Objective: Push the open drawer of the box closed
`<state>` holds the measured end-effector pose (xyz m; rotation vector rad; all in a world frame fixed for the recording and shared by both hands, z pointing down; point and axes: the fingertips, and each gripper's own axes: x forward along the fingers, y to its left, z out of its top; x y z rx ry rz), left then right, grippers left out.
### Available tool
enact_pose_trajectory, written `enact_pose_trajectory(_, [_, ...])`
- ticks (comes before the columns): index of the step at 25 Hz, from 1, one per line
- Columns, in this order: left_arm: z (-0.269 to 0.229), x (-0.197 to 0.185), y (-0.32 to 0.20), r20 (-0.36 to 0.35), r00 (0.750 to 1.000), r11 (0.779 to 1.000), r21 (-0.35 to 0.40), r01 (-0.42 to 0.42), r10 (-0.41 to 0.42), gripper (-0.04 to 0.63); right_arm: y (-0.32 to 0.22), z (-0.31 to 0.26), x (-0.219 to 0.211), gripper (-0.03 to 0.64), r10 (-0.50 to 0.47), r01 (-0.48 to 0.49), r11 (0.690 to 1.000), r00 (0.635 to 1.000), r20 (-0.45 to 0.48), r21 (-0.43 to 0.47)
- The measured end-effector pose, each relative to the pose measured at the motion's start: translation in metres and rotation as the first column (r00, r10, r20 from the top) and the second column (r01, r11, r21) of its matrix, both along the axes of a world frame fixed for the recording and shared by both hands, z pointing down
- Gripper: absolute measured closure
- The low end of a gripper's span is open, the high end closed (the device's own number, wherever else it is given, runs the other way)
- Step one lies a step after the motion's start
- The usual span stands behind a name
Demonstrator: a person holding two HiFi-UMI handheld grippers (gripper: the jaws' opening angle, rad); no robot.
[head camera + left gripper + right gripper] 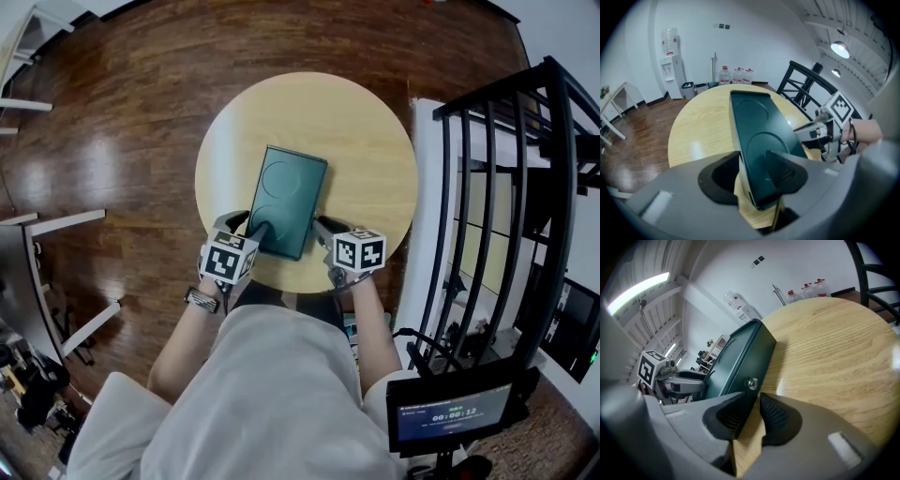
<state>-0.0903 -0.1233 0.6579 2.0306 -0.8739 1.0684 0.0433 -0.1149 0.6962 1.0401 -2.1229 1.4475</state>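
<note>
Right now my left gripper (246, 225) is clamped on the near end of the green box (289, 199) on the round bench (366, 150), my right gripper (323, 228) pinches the corner by its knob (752, 383), and a screen (450, 413) reads 00:00:12

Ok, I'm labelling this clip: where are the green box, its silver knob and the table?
green box (291, 192): head view, middle of its lid.
silver knob (751, 383): right gripper view, its centre.
table (370, 141): head view, bare wood right of the box.
</note>
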Motion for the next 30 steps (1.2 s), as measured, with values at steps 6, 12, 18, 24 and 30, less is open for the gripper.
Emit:
enact_pose_trajectory(6, [-0.001,-0.001,0.000,-0.008,1.000,1.000,0.000,-0.006,0.006,0.397,-0.002,0.001,0.000,0.532,-0.008,0.008,1.000,1.000,0.009,-0.008])
enact_pose_trajectory(12, [0.000,-0.001,0.000,-0.012,1.000,1.000,-0.001,-0.008,0.008,0.396,0.000,0.001,-0.003,0.534,-0.013,0.014,0.999,1.000,0.023,-0.050])
enact_pose_trajectory(18, [0.000,0.000,0.000,-0.011,1.000,1.000,-0.004,-0.007,0.007,0.396,0.001,0.001,-0.003,0.534,0.006,-0.004,0.998,1.000,0.031,-0.058])
enact_pose_trajectory(24, [0.002,0.002,-0.003,-0.016,1.000,1.000,0.005,-0.022,0.023,0.397,-0.002,0.003,0.001,0.517,-0.013,0.013,0.999,1.000,0.001,-0.037])
enact_pose_trajectory(30, [0.006,0.008,-0.009,0.019,0.999,0.999,0.027,-0.045,0.045,0.396,-0.006,-0.006,0.030,0.517,-0.036,0.041,0.999,0.986,-0.164,0.028])
